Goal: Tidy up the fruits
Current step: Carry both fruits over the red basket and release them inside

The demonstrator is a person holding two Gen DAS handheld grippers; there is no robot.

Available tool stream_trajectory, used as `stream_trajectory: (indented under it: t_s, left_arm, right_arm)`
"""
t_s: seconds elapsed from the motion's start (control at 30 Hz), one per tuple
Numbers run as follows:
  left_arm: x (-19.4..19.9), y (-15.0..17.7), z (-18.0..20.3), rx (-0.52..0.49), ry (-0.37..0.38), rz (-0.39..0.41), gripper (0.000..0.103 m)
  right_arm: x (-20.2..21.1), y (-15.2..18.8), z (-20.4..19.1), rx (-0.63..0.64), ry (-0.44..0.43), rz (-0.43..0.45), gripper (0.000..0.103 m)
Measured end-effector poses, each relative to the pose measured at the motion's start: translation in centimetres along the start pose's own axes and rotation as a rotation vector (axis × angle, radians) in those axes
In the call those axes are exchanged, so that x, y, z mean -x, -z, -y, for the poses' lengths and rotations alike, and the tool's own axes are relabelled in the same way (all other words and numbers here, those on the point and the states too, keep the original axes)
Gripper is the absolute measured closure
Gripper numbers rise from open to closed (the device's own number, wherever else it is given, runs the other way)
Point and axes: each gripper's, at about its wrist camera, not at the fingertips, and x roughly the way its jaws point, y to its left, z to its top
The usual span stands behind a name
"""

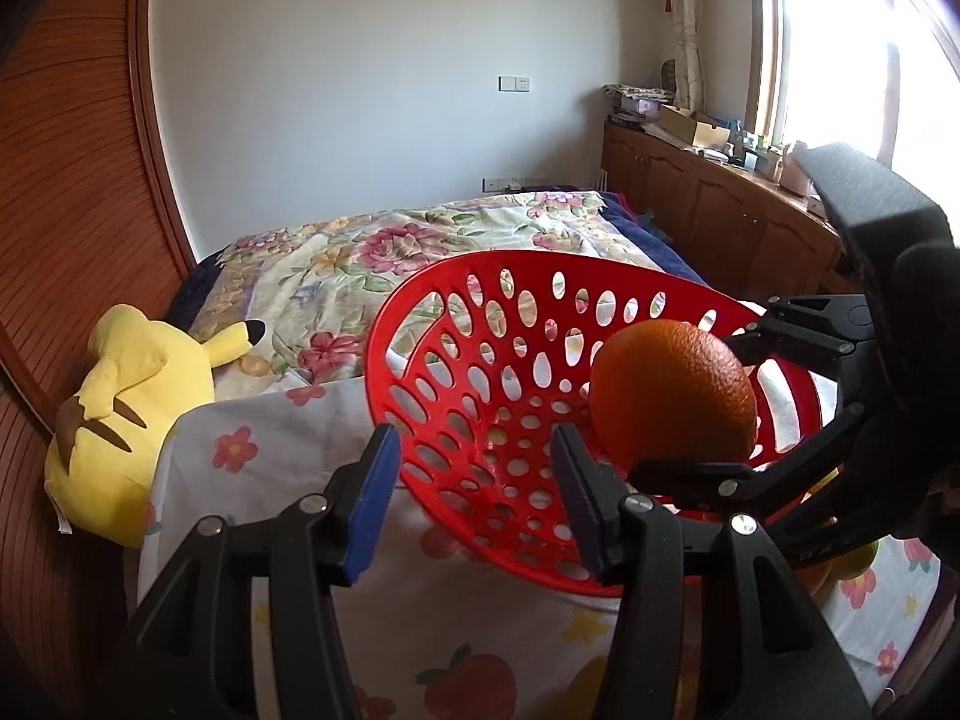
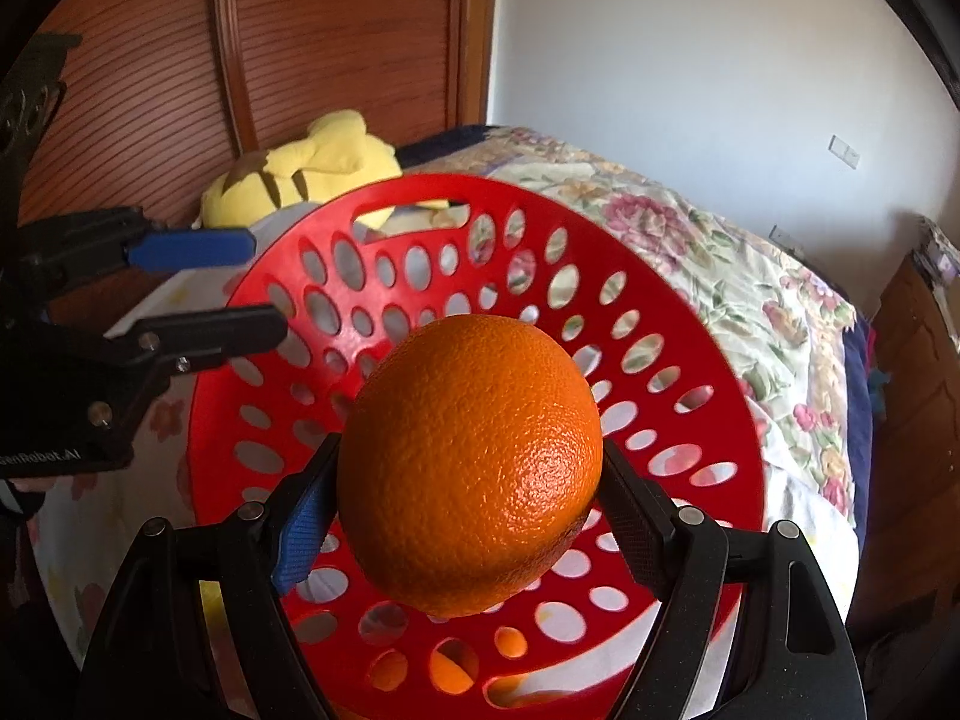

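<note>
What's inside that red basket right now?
The red basket looks bare inside; the orange hangs over it, clamped in the right hand-held gripper. Orange shapes show through its lower holes, apparently outside. The orange hides part of the bottom.

Orange (image 2: 471,468): a round fruit with pebbled, glossy peel, clamped at its 9 and 3 o'clock flanks between the two pads of the right gripper (image 2: 471,516) and held above the open bowl of the basket. Red basket (image 2: 714,336): a round plastic basket pierced with oval holes, a slot handle at 12 o'clock on its rim, standing tilted on the flower-printed cloth. More orange fruit (image 2: 447,675) shows through its holes at 6 o'clock.
</note>
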Motion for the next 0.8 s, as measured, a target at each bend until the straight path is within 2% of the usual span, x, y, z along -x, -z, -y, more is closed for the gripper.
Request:
stream_trajectory:
  t_s: [0.27,0.53,0.8]
  left_arm:
    - [0.3,0.7,-0.7,0.009,-0.002,0.0,0.051]
    - [0.6,1.5,-0.9,0.022,-0.002,-0.007,0.051]
    - [1.6,3.0,-0.7,0.038,0.016,-0.004,0.05]
  right_arm:
    - [-1.3,0.4,-0.4,0.02,-0.005,-0.062,0.02]
    - [-1.9,0.5,0.1,-0.037,-0.039,-0.085,0.02]
    - [1.2,-0.7,0.7,-0.099,-0.018,0.019,0.018]
